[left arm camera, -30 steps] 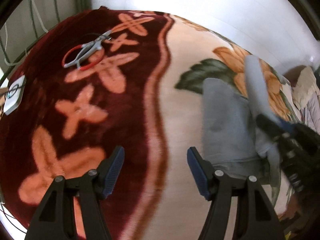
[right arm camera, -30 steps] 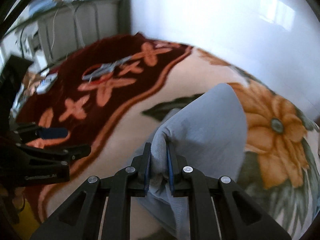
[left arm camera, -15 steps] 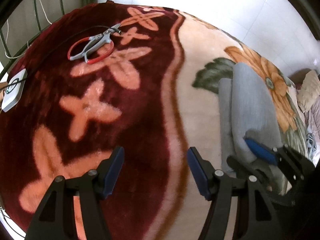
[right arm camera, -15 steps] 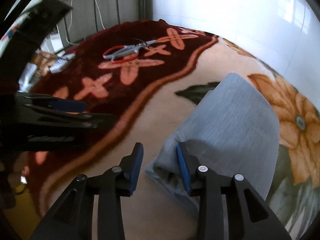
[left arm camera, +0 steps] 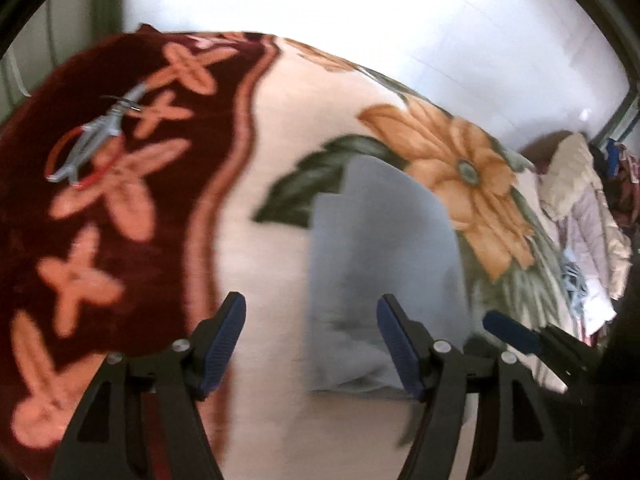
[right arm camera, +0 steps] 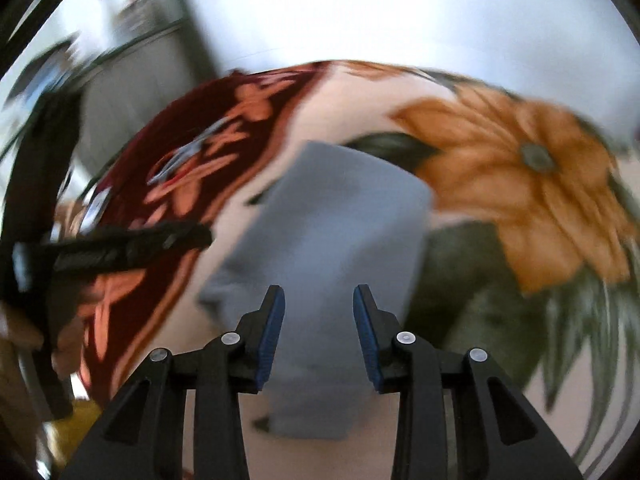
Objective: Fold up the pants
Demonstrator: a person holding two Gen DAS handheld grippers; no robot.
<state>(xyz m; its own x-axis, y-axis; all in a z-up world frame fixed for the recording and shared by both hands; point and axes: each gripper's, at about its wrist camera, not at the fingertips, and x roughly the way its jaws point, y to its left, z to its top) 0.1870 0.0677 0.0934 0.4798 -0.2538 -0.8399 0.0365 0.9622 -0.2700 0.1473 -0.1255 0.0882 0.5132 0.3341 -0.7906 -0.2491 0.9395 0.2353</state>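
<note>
A: Left wrist view. Left gripper (left arm camera: 312, 334) jaws wide apart, nothing between them. Pants (left arm camera: 384, 264) lie ahead and right of it, a grey folded stack on the blanket (left arm camera: 280, 152). One pad of the right gripper (left arm camera: 510, 330) shows at far right, just past the stack's near corner.

B: Step in hand?

A: My guess: release and check. To do it well, both tools should lift straight off so no pad drags the top layer; if an edge sits uneven, pinch only that corner and square it.

B: Right wrist view?

A: Right gripper (right arm camera: 319, 330) jaws apart, empty, hovering over the near end of the pants (right arm camera: 328, 240); contact can't be judged, frame is blurred. Left gripper (right arm camera: 132, 244) sits off to its left, over the blanket (right arm camera: 500, 280).

B: Surface, room?

A: Plush blanket, maroon border with orange crosses, cream field with a big orange flower. Pliers (left arm camera: 94, 140) with red loop far left. Clothes pile (left arm camera: 580, 216) far right. Pale tiled wall (left arm camera: 400, 20) beyond.
</note>
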